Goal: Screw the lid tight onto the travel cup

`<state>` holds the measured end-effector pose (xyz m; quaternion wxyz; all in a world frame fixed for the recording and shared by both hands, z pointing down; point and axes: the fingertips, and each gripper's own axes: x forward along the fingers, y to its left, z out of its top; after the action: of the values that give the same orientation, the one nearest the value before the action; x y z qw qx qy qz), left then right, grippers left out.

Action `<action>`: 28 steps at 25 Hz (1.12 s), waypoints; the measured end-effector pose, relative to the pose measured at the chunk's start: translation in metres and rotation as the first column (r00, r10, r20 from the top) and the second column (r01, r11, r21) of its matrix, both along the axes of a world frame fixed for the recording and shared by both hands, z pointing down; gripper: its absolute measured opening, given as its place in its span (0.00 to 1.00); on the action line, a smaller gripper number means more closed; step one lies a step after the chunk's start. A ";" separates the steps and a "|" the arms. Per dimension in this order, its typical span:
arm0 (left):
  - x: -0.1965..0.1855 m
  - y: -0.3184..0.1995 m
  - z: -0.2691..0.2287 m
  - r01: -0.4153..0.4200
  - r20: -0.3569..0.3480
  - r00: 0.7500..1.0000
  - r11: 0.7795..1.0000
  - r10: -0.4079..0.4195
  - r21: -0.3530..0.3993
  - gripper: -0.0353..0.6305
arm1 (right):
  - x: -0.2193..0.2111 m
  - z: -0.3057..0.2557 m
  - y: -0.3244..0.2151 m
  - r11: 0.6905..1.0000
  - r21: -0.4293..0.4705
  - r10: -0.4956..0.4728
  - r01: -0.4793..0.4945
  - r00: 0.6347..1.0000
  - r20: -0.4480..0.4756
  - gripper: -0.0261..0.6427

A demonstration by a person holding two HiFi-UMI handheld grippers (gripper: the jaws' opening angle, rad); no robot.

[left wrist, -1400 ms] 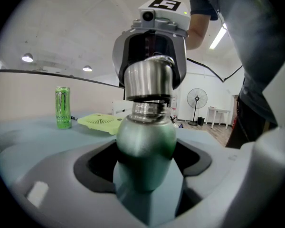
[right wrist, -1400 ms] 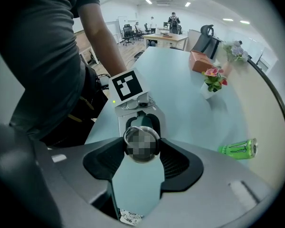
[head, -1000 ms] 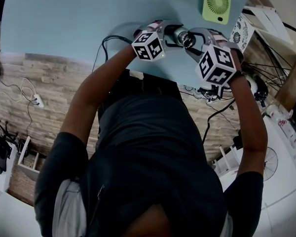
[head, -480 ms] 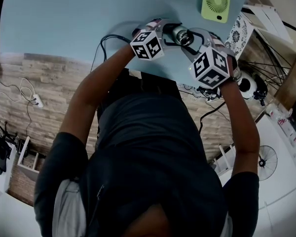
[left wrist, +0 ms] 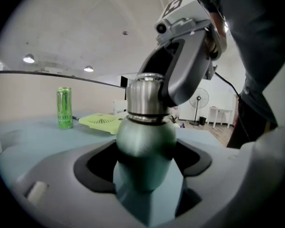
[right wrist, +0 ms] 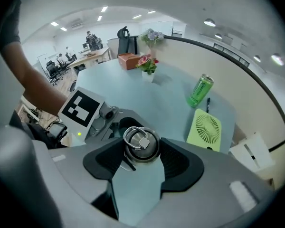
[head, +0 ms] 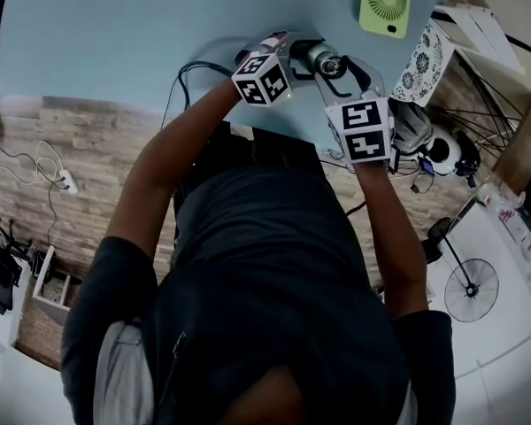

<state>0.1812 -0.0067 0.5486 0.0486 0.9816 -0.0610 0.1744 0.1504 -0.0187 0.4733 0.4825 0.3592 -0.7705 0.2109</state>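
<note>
My left gripper (left wrist: 145,164) clamps the grey-green rounded metal travel cup (left wrist: 145,136) by the pale blue bench's (head: 115,42) near edge. My right gripper (right wrist: 142,156) grips its ring-topped steel lid (right wrist: 141,143), seated on the cup.

Before you lies a pale blue worktop (head: 115,34) with a curved near edge. On it, at your right, a small light green fan (head: 385,3) lies flat on its back (the grille faces up). Just beyond the fan a green drink can (right wrist: 199,91) stands upright, and a dark pen (right wrist: 207,104) lies beside the can. Farther along the worktop stand a small vase with pink flowers (right wrist: 147,69) and, behind it, a reddish box (right wrist: 128,61). A black cable (head: 190,76) runs over the near edge at your left.
</note>
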 end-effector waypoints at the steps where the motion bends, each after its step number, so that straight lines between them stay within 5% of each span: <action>1: 0.000 0.000 0.000 0.000 0.000 1.000 1.000 0.000 -0.001 0.68 | 0.000 0.000 0.000 1.000 0.002 0.003 -0.003 1.000 0.000 0.39; 7: 0.001 0.000 0.001 0.001 0.001 1.000 1.000 -0.001 0.000 0.68 | 0.002 0.004 0.005 0.996 0.015 -0.083 0.084 0.996 -0.024 0.39; 10: 0.001 0.001 0.001 0.001 0.000 1.000 1.000 -0.001 -0.001 0.68 | 0.001 -0.005 0.006 0.975 0.041 -0.216 0.219 0.974 -0.067 0.42; 12: 0.001 0.001 0.001 0.000 0.000 1.000 1.000 0.000 -0.001 0.68 | 0.000 -0.012 0.009 0.935 0.020 -0.352 0.355 0.933 -0.079 0.42; 14: 0.001 0.000 0.001 0.000 0.001 1.000 1.000 0.000 -0.002 0.68 | -0.002 -0.018 0.013 0.850 -0.018 -0.525 0.526 0.846 -0.096 0.42; 19: 0.000 0.000 0.000 0.000 0.000 1.000 1.000 0.000 -0.002 0.68 | 0.002 -0.015 0.017 0.511 -0.127 -0.854 0.850 0.484 -0.191 0.42; 21: 0.000 0.000 0.000 -0.001 0.000 1.000 1.000 0.001 -0.003 0.68 | 0.004 -0.010 0.018 0.409 -0.169 -0.907 0.897 0.379 -0.185 0.42; 25: 0.000 0.000 0.001 -0.002 -0.002 1.000 1.000 0.002 -0.006 0.68 | 0.003 -0.003 0.018 0.294 -0.193 -0.950 0.936 0.263 -0.169 0.42; 28: -0.001 0.000 0.001 -0.002 -0.002 1.000 1.000 0.002 -0.006 0.68 | 0.002 0.001 0.020 0.246 -0.205 -0.963 0.947 0.214 -0.166 0.42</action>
<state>0.1805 -0.0063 0.5498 0.0515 0.9817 -0.0594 0.1736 0.1521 0.0012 0.4744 0.6157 -0.1796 -0.7513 -0.1555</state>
